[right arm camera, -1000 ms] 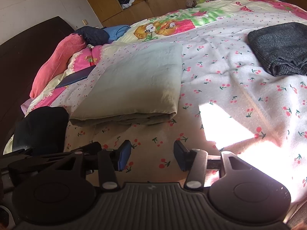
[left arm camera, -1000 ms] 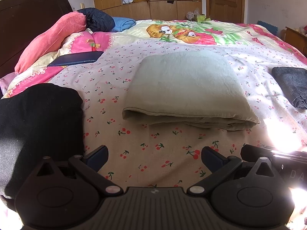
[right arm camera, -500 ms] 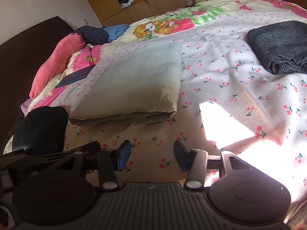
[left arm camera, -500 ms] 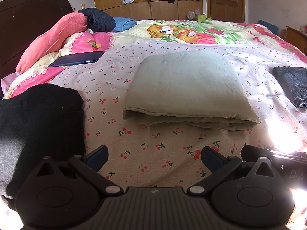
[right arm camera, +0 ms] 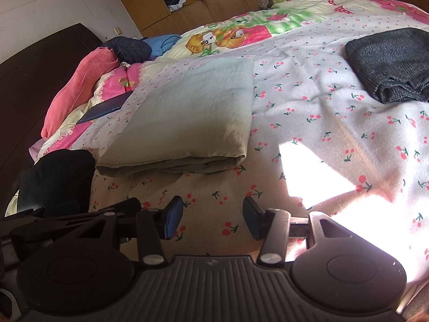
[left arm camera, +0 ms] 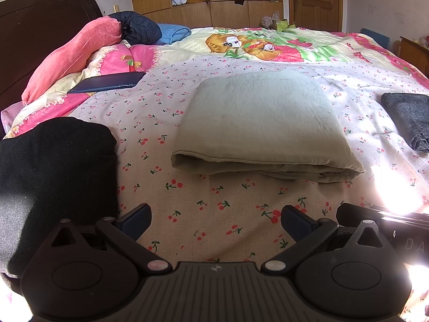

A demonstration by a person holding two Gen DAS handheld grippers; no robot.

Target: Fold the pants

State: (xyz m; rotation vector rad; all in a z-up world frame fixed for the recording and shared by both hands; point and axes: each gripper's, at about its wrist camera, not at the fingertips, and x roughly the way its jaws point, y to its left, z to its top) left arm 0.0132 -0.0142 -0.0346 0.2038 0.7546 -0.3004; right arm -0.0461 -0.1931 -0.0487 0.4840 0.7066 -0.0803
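Pale grey-green pants (left arm camera: 260, 118) lie folded into a flat rectangle on the cherry-print bedspread (left arm camera: 214, 209), also seen in the right wrist view as the folded pants (right arm camera: 193, 112). My left gripper (left arm camera: 215, 221) hovers just short of their near folded edge, open, with nothing between its fingers. My right gripper (right arm camera: 213, 218) sits beside it, to the right and short of the pants' near right corner, jaws apart and empty. The left gripper's body (right arm camera: 67, 220) shows at the lower left of the right wrist view.
A black folded garment (left arm camera: 53, 177) lies at the near left. A dark grey folded garment (right arm camera: 391, 64) lies at the right. A dark tablet (left arm camera: 107, 86), pink pillow (left arm camera: 72, 56) and dark headboard (left arm camera: 34, 40) are at the far left. Bright sunlight (right arm camera: 316, 171) falls on the near right bedspread.
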